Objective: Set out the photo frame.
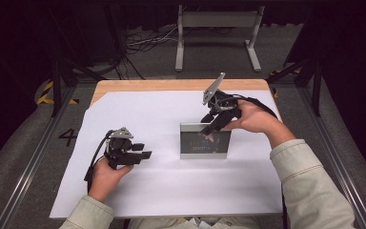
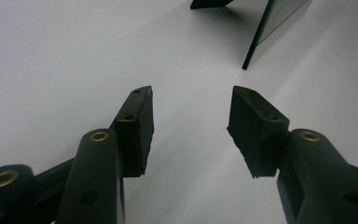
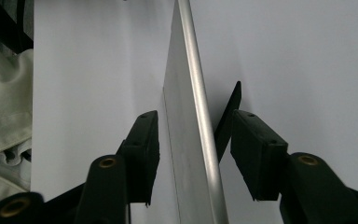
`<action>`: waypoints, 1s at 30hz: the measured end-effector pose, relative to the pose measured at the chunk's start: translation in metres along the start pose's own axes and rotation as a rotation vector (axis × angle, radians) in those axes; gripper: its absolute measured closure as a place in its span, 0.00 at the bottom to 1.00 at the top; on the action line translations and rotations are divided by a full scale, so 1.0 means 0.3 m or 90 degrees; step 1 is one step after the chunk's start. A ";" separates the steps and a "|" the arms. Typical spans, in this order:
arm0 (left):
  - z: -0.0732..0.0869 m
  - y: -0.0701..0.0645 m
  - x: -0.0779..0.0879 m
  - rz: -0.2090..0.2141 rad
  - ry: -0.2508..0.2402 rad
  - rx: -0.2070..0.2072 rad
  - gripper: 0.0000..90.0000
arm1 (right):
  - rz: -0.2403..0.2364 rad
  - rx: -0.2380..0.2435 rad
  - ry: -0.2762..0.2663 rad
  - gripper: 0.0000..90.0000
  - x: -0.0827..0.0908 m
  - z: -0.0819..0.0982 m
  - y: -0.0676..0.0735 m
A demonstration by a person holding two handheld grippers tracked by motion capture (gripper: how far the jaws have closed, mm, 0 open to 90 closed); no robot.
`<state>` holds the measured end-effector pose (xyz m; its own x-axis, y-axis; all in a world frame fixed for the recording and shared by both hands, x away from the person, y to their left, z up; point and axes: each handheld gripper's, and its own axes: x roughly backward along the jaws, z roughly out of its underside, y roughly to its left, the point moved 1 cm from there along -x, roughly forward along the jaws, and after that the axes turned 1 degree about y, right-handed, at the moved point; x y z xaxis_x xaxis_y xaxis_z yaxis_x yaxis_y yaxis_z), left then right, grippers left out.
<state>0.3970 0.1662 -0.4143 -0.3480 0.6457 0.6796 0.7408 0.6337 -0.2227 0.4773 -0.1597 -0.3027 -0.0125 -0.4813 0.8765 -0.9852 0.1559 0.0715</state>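
White-sheeted surface [image 1: 147,191]: right claw [image 3: 195,154] straddles the standing frame [image 1: 205,141], jaws apart; closing off-centre could tip it. Left claw [image 2: 191,126], well aside, gapes empty.

Wooden table under a white sheet

The table [image 1: 124,85] shows bare wood along its far edge; the white sheet [image 1: 162,186] covers the rest, and a silver-framed picture frame [image 1: 205,141] stands right of centre.
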 end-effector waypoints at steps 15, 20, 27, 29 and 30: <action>-0.002 -0.013 0.006 -0.002 -0.003 -0.018 0.52 | 0.078 -0.003 -0.106 0.50 0.170 0.100 0.064; 0.029 0.002 0.044 -0.008 -0.018 -0.017 0.50 | 0.093 -0.008 -0.104 0.45 0.197 0.137 0.077; 0.044 0.029 0.071 -0.013 -0.039 0.002 0.49 | 0.108 -0.024 -0.120 0.44 0.229 0.191 0.094; 0.044 0.029 0.071 -0.018 -0.040 -0.003 0.49 | 0.117 -0.027 -0.121 0.43 0.236 0.205 0.095; 0.045 0.027 0.071 -0.017 -0.040 -0.002 0.49 | 0.119 -0.032 -0.124 0.43 0.241 0.213 0.097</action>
<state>0.3879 0.1908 -0.4110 -0.4031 0.6535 0.6406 0.7325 0.6500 -0.2022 0.4367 -0.2450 -0.2678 -0.2301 -0.5960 0.7693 -0.9530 0.2981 -0.0542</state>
